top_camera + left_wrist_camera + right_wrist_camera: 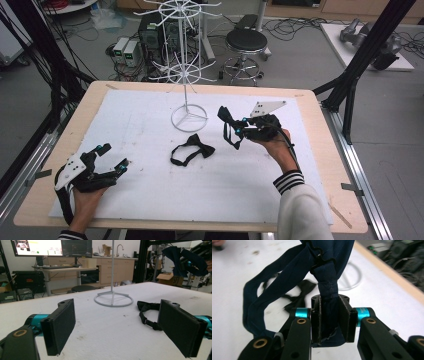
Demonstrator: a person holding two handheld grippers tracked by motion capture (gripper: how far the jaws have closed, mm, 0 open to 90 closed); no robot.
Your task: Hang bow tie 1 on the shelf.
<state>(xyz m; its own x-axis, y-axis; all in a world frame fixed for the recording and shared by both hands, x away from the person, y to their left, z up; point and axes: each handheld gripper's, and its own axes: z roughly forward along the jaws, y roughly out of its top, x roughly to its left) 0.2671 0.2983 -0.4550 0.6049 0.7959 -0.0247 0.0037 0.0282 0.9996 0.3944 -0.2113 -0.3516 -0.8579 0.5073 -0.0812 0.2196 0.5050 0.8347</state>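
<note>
- The right gripper [239, 127] has its jaws clamped on the fabric of a navy bow tie [325, 277], lifted clear of the white board [150, 190] at centre right, near the wire display stand [187, 75].
- The step in hand looks like carrying the tie to a hook on the stand. To do it well, keep the grip firm on the knot, let the strap loop hang open and free, and approach a prong slowly so the loop slips over it.
- The left gripper [111, 159] rests at the near left with its jaws wide apart and nothing between them; it could steady the stand.
- A second, black bow tie [192, 149] lies flat mid-board.
- The tie is soft, limp woven cloth with a small dark clasp; the stand is thin, rigid white wire on a ring base; the jaw pads look matte and rubbery.
</note>
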